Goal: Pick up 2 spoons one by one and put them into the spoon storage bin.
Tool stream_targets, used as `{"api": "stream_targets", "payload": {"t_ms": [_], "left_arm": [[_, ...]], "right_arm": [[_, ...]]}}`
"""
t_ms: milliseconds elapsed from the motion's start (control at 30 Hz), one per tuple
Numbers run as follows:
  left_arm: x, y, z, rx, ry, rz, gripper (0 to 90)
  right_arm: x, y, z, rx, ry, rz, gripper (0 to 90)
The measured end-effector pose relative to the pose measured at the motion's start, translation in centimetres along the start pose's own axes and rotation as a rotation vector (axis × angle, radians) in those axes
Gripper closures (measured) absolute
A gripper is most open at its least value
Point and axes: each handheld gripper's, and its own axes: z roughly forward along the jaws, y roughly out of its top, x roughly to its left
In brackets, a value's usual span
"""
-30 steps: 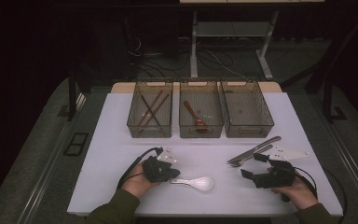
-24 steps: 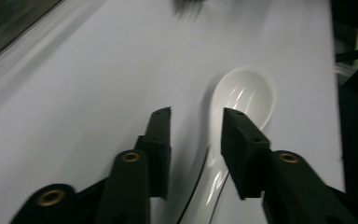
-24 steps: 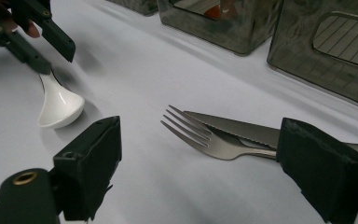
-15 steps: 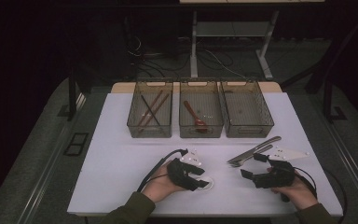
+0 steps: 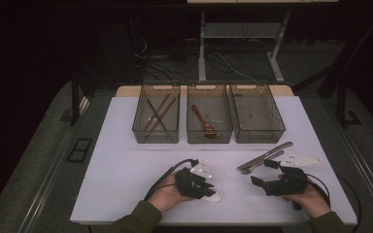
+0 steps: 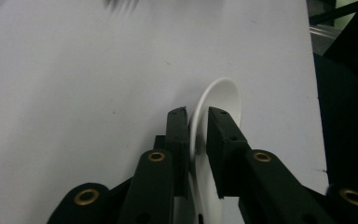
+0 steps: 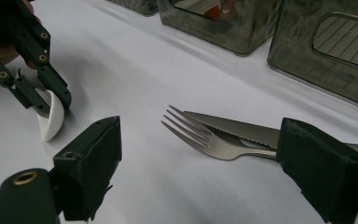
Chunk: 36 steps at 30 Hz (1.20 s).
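A white spoon [image 6: 223,98] stands tilted on its edge on the white table [image 5: 126,165], between the jaws of my left gripper [image 6: 198,116]. Those jaws have just been closing, and both pads now press on the spoon. From the right gripper view, the left gripper [image 7: 51,105] pinches the white spoon [image 7: 51,119] at the left. In the high view the left gripper [image 5: 209,190] covers most of the spoon [image 5: 217,195]. My right gripper [image 5: 262,172] rests open at the front right, its jaws wide apart and holding nothing, with a metal fork [image 7: 200,135] and knife [image 7: 242,128] just ahead.
Three smoky clear bins stand in a row at the back: the left bin [image 5: 138,131] has chopsticks [image 5: 156,114], the middle bin [image 5: 190,133] a wooden spoon [image 5: 203,120], and the right bin [image 5: 279,131]. Cables trail from both grippers.
My left hand slid right along the spoon from its handle end to its bowl. Its jaws opened and then closed on the spoon. The right hand kept still.
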Motion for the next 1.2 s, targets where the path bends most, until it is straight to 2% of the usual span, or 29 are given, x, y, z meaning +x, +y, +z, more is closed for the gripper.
{"api": "stream_targets", "payload": {"t_ms": [167,367,433,467,633,833,1200], "left_arm": [[0.1,0.0,-0.3,-0.013,-0.01,-0.003,83.4],[0.1,0.0,-0.4,-0.012,-0.001,-0.003,83.6],[0.2,0.0,-0.4,-0.015,0.008,-0.005,83.6],[0.1,-0.1,-0.5,-0.014,0.01,-0.02,83.7],[0.3,-0.1,-0.8,-0.015,0.023,-0.024,83.7],[0.6,-0.1,-1.6,-0.051,0.049,-0.048,83.8],[2.0,0.3,-2.9,-0.081,0.091,-0.064,83.9]], "right_arm": [[0.0,0.0,0.0,0.0,-0.001,0.0,14.4],[0.0,0.0,0.0,0.0,0.001,-0.001,14.4],[0.0,0.0,0.0,0.0,0.0,-0.001,14.4],[0.0,0.0,0.0,-0.001,-0.001,-0.003,14.4],[0.1,0.0,0.0,0.001,0.002,-0.008,14.4],[0.2,0.0,0.1,0.005,0.003,-0.008,14.4],[0.1,-0.1,0.1,0.006,0.002,-0.006,14.4]]}}
